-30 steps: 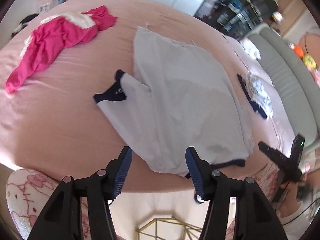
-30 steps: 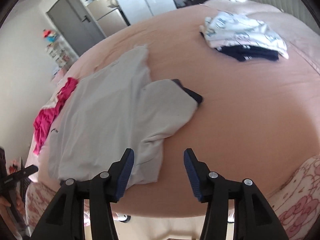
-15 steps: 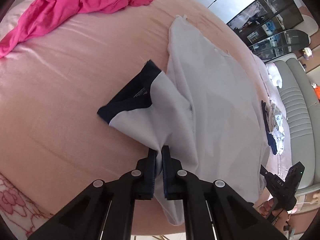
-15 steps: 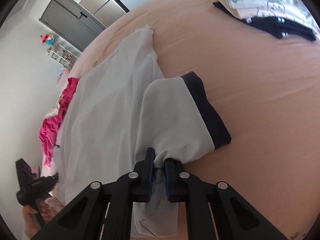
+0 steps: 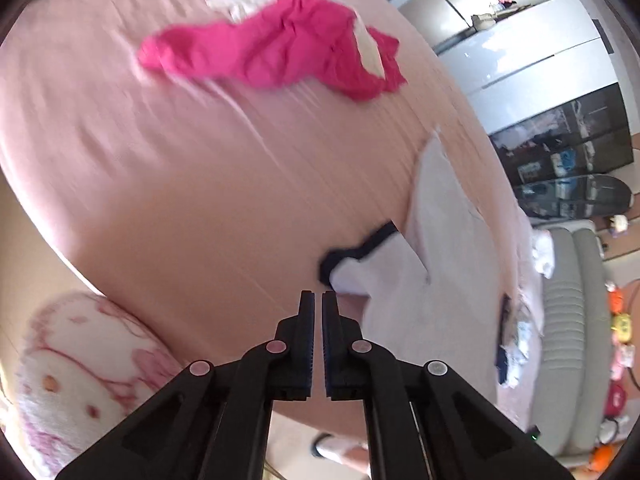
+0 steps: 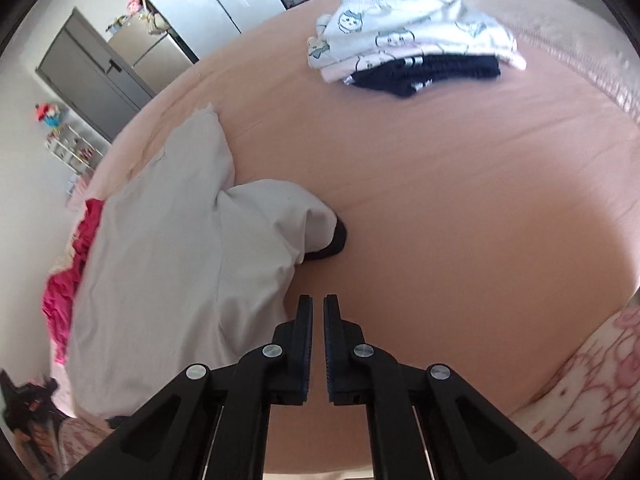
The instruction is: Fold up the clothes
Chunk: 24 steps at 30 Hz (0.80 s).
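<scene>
Beyond shirt (image 6: 168, 264) sleeve edge, bare bedsheet (image 6: 460, 208).

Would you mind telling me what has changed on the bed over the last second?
Both grippers closed on the white T-shirt near its sleeves half a second ago. Now the left gripper and right gripper are shut with no cloth between the pads, each swung outward off the shirt, whose sleeves are now bunched. The pink garment and folded stack stayed put.
</scene>
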Each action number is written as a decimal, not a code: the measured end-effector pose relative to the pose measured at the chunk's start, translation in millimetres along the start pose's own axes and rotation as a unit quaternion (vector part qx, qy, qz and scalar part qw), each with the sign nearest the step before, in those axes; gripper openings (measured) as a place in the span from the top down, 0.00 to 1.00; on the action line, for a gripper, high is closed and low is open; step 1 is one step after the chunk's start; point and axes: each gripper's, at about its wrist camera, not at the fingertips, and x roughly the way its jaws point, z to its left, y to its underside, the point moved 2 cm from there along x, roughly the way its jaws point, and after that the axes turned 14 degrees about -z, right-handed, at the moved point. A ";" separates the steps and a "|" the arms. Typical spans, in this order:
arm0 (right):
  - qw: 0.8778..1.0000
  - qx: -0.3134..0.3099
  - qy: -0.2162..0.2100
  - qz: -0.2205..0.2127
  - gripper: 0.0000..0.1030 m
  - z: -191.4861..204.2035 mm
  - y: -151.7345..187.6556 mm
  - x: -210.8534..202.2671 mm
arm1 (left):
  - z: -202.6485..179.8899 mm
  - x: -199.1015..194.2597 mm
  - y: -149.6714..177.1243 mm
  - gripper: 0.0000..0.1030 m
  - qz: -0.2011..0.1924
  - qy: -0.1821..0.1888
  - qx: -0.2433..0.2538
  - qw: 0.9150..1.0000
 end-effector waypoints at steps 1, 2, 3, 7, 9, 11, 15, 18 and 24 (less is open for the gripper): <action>1.000 0.005 -0.002 -0.002 0.93 1.2 1.3 -1.1 | -9.2 6.4 9.3 0.96 0.012 -0.007 0.029 0.999; 1.000 0.006 0.000 -0.005 0.86 3.2 2.2 -2.3 | -16.0 13.6 18.1 0.95 0.024 -0.004 0.040 0.999; 1.000 0.013 0.002 -0.004 0.71 3.4 4.2 -2.4 | -22.2 21.1 26.9 0.94 0.038 0.001 0.046 0.998; 0.996 0.073 -0.022 0.037 0.55 -0.6 19.7 6.0 | -43.4 36.4 44.1 0.50 0.045 0.050 0.029 0.997; 0.997 0.066 -0.020 0.043 0.53 3.7 26.1 8.7 | -55.9 39.5 46.8 0.19 0.030 0.039 0.049 0.998; 0.998 0.040 -0.015 0.042 0.49 12.7 28.8 11.2 | -61.1 50.1 51.2 0.20 0.034 0.028 0.060 0.997; 0.996 0.018 -0.057 0.059 0.49 40.1 33.5 10.5 | -72.6 56.5 60.7 0.23 0.052 0.072 0.058 0.994; 0.995 -0.001 -0.077 0.065 0.49 56.8 38.3 9.4 | -76.5 67.9 62.8 0.84 0.063 0.032 0.102 0.992; 0.997 0.041 -0.044 0.038 0.48 31.8 27.4 -10.9 | -69.8 30.4 24.2 0.94 0.002 0.056 0.064 0.996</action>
